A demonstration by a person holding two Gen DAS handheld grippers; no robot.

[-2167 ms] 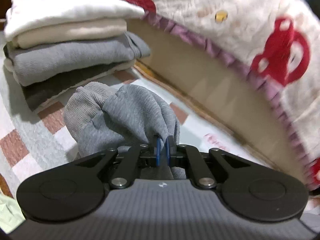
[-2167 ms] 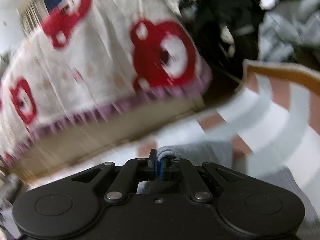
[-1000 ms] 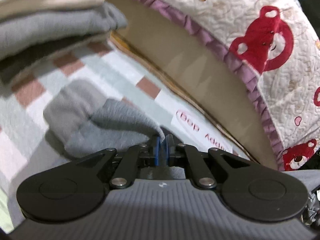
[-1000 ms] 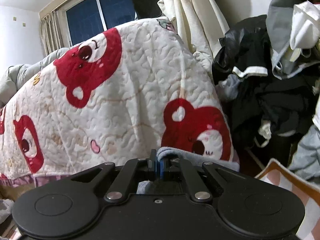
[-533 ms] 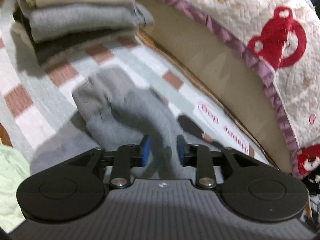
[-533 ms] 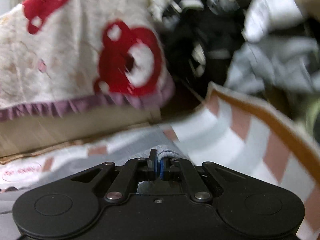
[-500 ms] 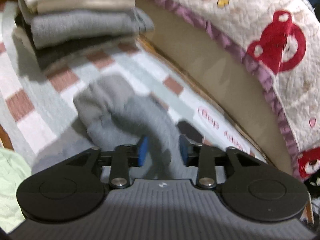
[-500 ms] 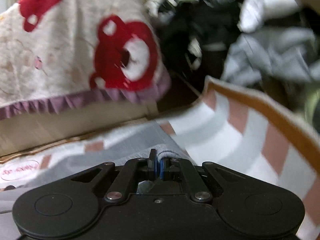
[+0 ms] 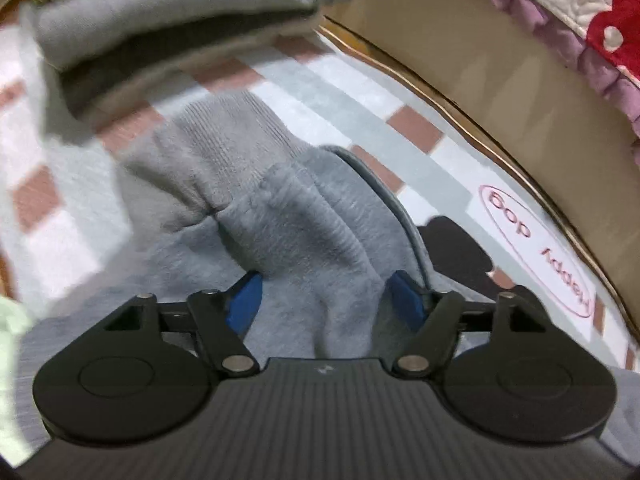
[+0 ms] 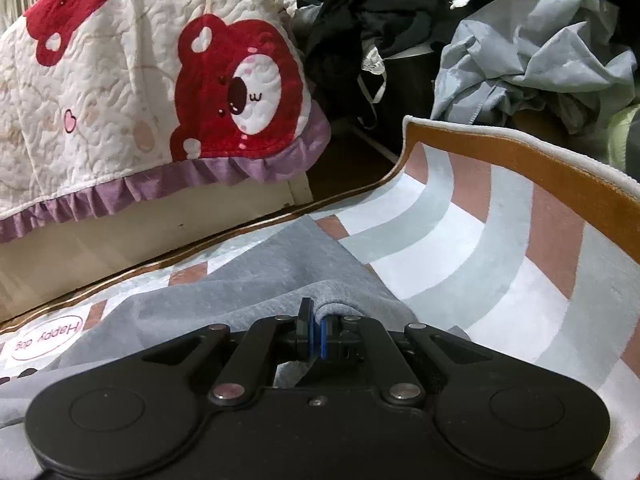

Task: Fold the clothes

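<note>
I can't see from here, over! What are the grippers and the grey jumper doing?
Left hand-held gripper open over bunched grey knit sweatshirt. Right hand-held gripper shut on its edge. Nothing in the way.

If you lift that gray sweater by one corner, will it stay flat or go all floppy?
Probably floppy: the gray sweater bunches into soft folds between the open left gripper. It likely drapes, since the pinched edge curls over the right gripper. Fuzzy knit probably grips, not slips.

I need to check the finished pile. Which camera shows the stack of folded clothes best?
The left wrist view: the stack of folded clothes sits at its upper left on the rug, blurred and cut off at the top. The right wrist view shows none of it, only an unfolded heap beyond the rug.
</note>
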